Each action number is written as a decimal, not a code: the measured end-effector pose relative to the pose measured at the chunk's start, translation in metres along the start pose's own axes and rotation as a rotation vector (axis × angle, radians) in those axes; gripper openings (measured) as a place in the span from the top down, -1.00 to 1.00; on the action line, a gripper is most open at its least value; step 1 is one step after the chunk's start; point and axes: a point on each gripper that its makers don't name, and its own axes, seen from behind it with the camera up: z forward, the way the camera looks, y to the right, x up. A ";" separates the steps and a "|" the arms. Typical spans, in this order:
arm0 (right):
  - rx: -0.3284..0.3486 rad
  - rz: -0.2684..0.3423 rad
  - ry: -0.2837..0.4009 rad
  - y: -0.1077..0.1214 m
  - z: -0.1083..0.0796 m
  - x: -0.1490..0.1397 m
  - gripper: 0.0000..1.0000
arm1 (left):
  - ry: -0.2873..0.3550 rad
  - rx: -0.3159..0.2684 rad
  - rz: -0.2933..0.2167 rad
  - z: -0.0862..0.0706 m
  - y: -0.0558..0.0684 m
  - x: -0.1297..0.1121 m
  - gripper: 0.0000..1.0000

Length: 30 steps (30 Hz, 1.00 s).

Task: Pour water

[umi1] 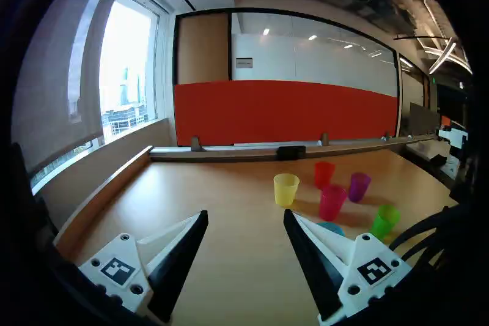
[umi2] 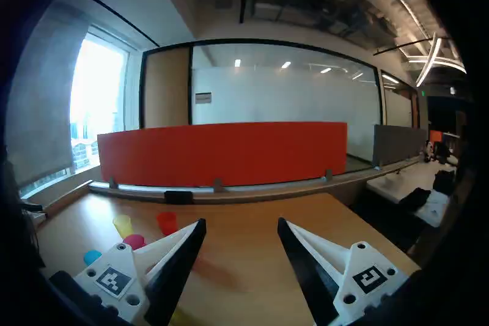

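Your left gripper point(umi1: 244, 213) and right gripper point(umi2: 241, 222) both gape, empty. Cups point(umi1: 332, 201) stand upright, ahead-right of the left gripper, which looks nearer; reach from there.

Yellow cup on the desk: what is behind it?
Behind the yellow cup, rightward, stands a red cup, then a black box and the orange divider. The divider hides whatever stands beyond it.

The left tool point(umi1: 245, 213), in the left gripper view: its two black fingers point(umi1: 180, 259) point forward, spread wide apart, with nothing gripped between them. The right tool point(umi2: 241, 220), in the right gripper view: its black fingers point(umi2: 305, 265) are likewise parted, tips well apart, and hold nothing.
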 end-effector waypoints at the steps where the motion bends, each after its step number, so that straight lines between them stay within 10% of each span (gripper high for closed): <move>1: -0.002 0.005 0.002 0.000 -0.001 0.000 -0.80 | 0.014 0.001 0.003 0.002 -0.001 0.003 -0.83; 30: -0.143 0.007 0.024 0.034 -0.003 -0.007 -0.80 | 0.237 0.117 0.056 0.035 -0.013 -0.016 -0.83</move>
